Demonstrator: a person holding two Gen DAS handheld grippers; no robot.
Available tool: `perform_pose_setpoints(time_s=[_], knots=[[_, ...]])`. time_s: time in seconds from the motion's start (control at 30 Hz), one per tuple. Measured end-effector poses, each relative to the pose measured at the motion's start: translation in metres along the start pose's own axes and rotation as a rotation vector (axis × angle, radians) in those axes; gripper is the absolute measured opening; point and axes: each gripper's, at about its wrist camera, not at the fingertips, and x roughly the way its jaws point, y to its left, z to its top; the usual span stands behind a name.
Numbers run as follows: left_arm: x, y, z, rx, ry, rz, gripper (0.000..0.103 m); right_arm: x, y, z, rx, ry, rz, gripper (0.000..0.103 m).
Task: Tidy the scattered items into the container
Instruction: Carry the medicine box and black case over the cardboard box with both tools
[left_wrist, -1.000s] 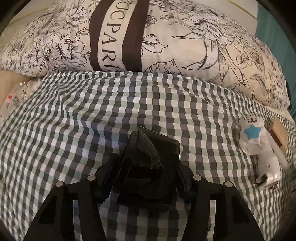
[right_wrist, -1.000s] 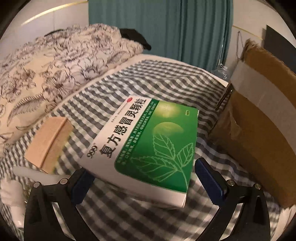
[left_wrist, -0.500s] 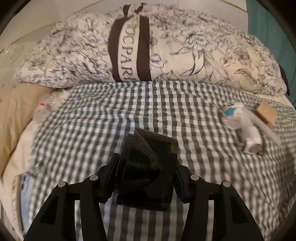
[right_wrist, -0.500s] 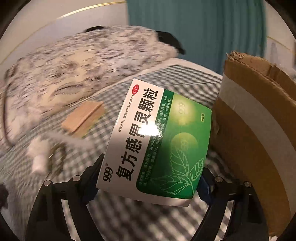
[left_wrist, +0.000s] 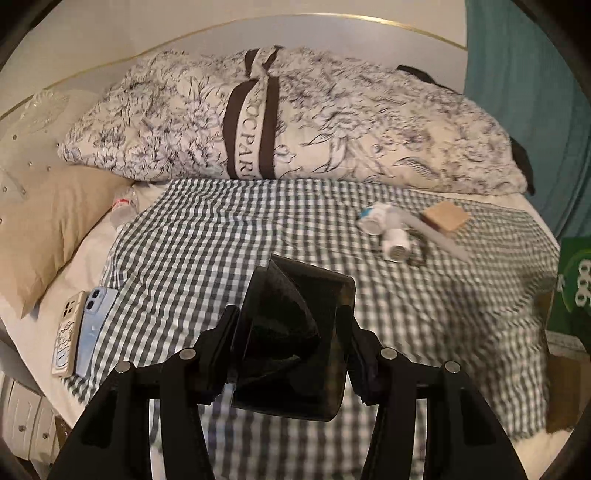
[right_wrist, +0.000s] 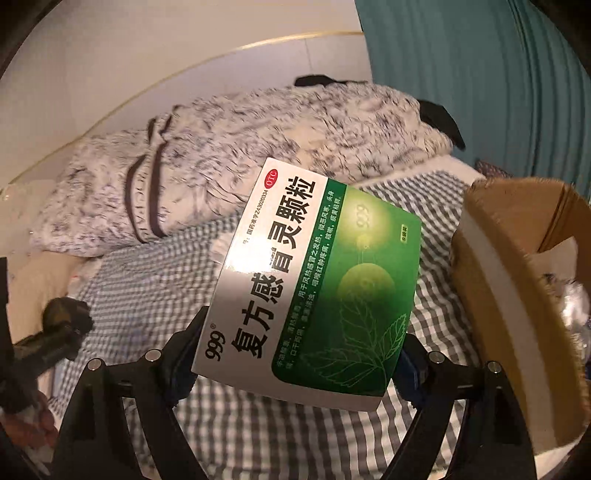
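Note:
My left gripper (left_wrist: 290, 332) is shut on a dark smoky plastic case (left_wrist: 303, 288), held above the checked blanket (left_wrist: 207, 258). My right gripper (right_wrist: 301, 343) is shut on a green and white medicine box (right_wrist: 314, 266), lifted off the bed and tilted. The open cardboard box (right_wrist: 517, 295) stands just right of it. In the left wrist view a corner of the medicine box (left_wrist: 576, 280) shows at the right edge. Still on the blanket lie a white gadget with a blue star (left_wrist: 384, 229), a white stick (left_wrist: 439, 236) and a tan block (left_wrist: 445, 216).
A flowered pillow (left_wrist: 288, 118) lies across the head of the bed, with a beige pillow (left_wrist: 48, 229) and a plastic bottle (left_wrist: 123, 206) at the left. Two phones (left_wrist: 81, 332) rest at the blanket's left edge. A teal curtain (right_wrist: 480, 92) hangs behind the cardboard box.
Both grippers have risen and drawn back from the bed. The right one closed on the medicine box, lifted it and tilted it beside the cardboard box. The left keeps the dark case.

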Motion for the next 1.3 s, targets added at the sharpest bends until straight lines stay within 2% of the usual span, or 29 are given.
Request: perform_pose_setpoints(time_s=[0.17,0.33,0.7,1.03,1.3], knots=[[-0.047,-0.023,-0.009,0.033,-0.048,-0.017,0.054,-0.046,0.0,0.0,-0.018,-0.041,0.029,0.085],[-0.084,-0.051,-0.015,0.072,-0.102,-0.048,0.054,-0.086,-0.003,-0.005,-0.061,-0.077,0.01,0.085],[-0.117,-0.121,-0.027,0.133,-0.119,-0.144,0.054,-0.135,-0.038,-0.006,-0.089,-0.115,-0.031,0.085],[-0.126,-0.201,-0.027,0.21,-0.106,-0.266,0.054,-0.152,-0.088,0.003,-0.078,-0.138,-0.148,0.085],[-0.134,-0.269,-0.015,0.282,-0.119,-0.349,0.054,-0.161,-0.146,0.021,-0.046,-0.157,-0.284,0.085]])
